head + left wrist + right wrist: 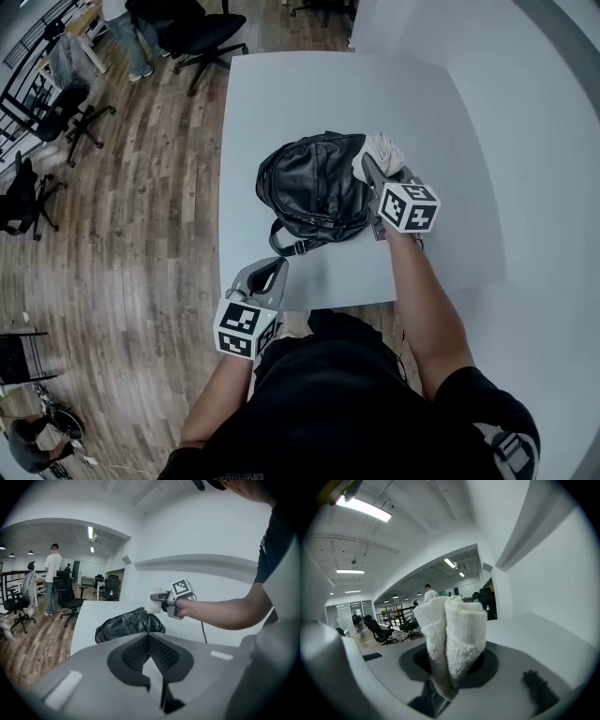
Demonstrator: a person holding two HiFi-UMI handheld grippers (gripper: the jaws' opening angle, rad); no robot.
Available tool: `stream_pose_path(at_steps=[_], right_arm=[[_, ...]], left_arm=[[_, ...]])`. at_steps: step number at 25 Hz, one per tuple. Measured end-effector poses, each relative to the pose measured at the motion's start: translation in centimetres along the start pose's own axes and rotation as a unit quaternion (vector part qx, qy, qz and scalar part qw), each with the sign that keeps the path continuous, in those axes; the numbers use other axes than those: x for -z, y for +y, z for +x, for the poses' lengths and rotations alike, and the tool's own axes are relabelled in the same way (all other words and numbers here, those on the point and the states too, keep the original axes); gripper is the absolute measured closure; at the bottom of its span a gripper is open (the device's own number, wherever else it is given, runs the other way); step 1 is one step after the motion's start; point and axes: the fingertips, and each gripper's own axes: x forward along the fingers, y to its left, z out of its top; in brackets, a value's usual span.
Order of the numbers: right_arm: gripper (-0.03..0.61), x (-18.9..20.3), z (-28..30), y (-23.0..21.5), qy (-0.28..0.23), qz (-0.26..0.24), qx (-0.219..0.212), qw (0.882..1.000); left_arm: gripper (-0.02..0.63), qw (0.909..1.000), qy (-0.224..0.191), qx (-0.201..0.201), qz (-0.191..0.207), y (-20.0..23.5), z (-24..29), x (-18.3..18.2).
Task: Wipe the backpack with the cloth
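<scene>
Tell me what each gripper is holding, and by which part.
Right gripper pinches the white cloth by its folded lower end; left gripper holds nothing, jaws together.

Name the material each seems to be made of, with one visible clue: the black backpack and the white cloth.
The backpack: probably leather or faux leather, semi-glossy; its soft creases catch highlights. The cloth: likely cotton terry, matte; a fuzzy, nubby pile shows.

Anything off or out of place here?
Nothing stands out. The backpack lies slumped but intact on the table, the cloth is bunched in the right gripper at its edge, and the left gripper is shut and empty.
</scene>
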Motion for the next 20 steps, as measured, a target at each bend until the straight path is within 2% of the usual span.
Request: stream_pose_path(at_steps=[13, 20], right_arm=[[0.477, -0.8, -3.3, -3.0, -0.015, -0.002, 0.048, 0.999], [0.477, -1.6, -3.6, -1.5, -0.021, -0.01, 0.041, 0.999]], left_arm=[[0.607, 0.9999, -0.004, 0.01, 0.006, -0.6, -0.3, 0.3], [0.607, 0.9999, -0.01, 0.014, 0.0, -0.9, -0.5, 0.1]])
